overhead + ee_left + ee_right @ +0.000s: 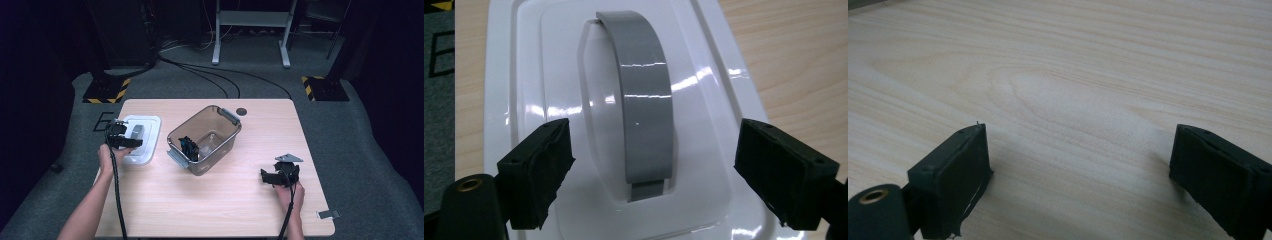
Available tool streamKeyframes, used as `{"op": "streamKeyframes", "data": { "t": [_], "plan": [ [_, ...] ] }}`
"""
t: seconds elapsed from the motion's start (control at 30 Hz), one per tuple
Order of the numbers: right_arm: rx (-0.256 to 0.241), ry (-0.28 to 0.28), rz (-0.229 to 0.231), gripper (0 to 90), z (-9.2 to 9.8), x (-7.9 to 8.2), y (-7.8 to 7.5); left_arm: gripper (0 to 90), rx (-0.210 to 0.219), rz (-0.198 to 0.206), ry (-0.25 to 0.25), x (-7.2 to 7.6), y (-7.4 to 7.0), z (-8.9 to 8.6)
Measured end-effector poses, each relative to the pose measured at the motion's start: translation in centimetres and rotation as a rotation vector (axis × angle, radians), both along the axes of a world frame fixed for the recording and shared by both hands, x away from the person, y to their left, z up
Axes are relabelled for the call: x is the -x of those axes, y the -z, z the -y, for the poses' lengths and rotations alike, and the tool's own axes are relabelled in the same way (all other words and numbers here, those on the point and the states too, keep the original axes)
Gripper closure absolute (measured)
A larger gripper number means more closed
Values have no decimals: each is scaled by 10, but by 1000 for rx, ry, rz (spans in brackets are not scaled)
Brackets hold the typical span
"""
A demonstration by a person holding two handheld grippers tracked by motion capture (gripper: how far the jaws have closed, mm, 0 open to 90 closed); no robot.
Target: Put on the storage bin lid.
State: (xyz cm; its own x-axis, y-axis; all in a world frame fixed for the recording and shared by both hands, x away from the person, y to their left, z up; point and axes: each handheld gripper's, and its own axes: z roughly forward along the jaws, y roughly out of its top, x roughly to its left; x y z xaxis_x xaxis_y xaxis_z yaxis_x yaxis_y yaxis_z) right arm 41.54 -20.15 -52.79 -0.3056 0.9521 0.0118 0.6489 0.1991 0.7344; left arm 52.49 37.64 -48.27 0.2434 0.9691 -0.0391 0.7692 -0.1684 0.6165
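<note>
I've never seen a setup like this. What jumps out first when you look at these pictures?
Probably the clear plastic bin standing open in the middle of the wooden table, with something small and dark inside it. To its left lies its white lid with a grey handle, and the left tool hovers over that handle with its jaws spread wide. The right tool waits open above bare wood near the table's right side.

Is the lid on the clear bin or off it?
Off. The white lid lies flat on the table left of the open bin.
</note>
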Motion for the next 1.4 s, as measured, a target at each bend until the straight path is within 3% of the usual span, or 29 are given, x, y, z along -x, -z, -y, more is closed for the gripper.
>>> {"op": "streamKeyframes", "data": {
  "t": [0.07,0.13,0.17,0.3,0.53,0.8,1.13,1.2,1.4],
  "plan": [
    [0,0,0,83,0,0,0,228,-2,1,-9,-2,3,0],
    [0,0,0,83,0,0,0,243,-7,3,-6,-3,5,0],
    [0,0,0,83,0,0,0,327,-11,3,-10,-4,6,0],
    [0,-1,-1,83,0,0,0,465,-26,8,-18,-7,11,2],
    [0,0,0,83,0,0,0,658,10,28,-10,-7,13,2],
    [1,-1,-1,79,0,0,0,670,31,37,13,-3,8,-1],
    [8,-28,-18,7,-2,-2,1,671,48,90,51,8,-15,-8],
    [11,-29,-22,0,-2,-2,1,671,33,100,57,10,-19,-8],
    [12,-28,-22,0,-2,-2,1,671,48,106,92,15,-30,-7]
  ]
}}
